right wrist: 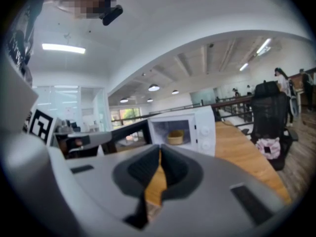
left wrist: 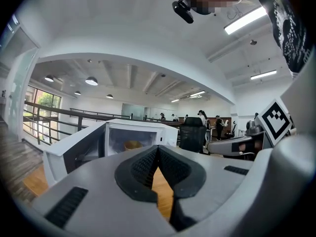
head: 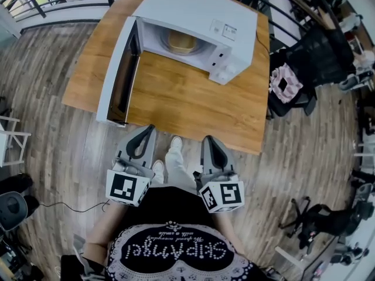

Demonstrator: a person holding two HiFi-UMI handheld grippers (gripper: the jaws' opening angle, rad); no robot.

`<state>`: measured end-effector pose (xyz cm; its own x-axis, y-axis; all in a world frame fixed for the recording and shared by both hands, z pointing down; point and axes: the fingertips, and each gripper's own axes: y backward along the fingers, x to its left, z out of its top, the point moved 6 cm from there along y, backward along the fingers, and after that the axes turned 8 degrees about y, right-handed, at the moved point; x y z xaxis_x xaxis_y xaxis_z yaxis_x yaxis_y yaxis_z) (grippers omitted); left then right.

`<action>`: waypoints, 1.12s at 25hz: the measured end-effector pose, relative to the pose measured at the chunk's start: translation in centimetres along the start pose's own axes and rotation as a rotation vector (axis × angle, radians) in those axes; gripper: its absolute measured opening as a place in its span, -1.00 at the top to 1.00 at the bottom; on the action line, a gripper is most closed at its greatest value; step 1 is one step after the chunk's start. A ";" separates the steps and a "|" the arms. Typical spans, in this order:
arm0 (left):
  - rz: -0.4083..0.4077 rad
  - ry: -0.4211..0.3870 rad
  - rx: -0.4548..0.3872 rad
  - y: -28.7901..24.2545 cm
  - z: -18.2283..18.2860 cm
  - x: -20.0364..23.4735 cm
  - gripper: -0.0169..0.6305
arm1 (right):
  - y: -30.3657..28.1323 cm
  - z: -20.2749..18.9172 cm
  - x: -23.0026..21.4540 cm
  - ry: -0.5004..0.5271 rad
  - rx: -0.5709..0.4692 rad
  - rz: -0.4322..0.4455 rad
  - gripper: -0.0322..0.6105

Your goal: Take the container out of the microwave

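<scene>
Head view: white microwave (head: 196, 13) stands on the wooden desk (head: 193, 104) at 12 o'clock from the person; its door (head: 119, 75) is swung fully open toward 10 o'clock, hinged on the left side. The container (head: 181, 41) – tan, bowl-like – sits inside the cavity, on the oven floor, roughly central; nothing touches it.

Left claw (head: 146, 129) is held at 11 o'clock, short of the desk's near edge and over the wooden floor (head: 70, 133); jaws closed, tips meeting, nothing between them. Right claw (head: 210, 139) is at 1 o'clock, likewise short of the desk edge; jaws closed on nothing, tips together. Both claws point toward the desk and lie well apart from the microwave.

Both gripper views look across the desk into the open cavity – the container shows there, upright.

A black office chair (head: 313, 60) stands off the desk's right end at 2 o'clock; a pink item (head: 285, 84) rests on its seat.
</scene>
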<state>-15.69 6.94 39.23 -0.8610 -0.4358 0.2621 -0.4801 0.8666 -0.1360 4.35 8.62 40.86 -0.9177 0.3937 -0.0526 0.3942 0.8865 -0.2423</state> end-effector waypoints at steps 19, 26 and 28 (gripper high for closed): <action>0.105 -0.036 -0.046 -12.2 2.7 1.2 0.87 | -10.6 2.5 -10.0 0.008 0.000 0.084 0.79; 0.096 -0.049 -0.063 -14.7 3.3 0.6 0.87 | -11.2 2.6 -12.2 0.001 0.000 0.071 0.79; 0.091 -0.054 -0.065 -15.1 3.3 0.3 0.87 | -11.1 2.5 -12.6 -0.002 0.004 0.068 0.79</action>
<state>-9.25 -7.13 38.19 -0.9091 -0.3657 0.1996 -0.3894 0.9162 -0.0947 11.45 -6.81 41.79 -0.8890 0.4525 -0.0708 0.4553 0.8567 -0.2425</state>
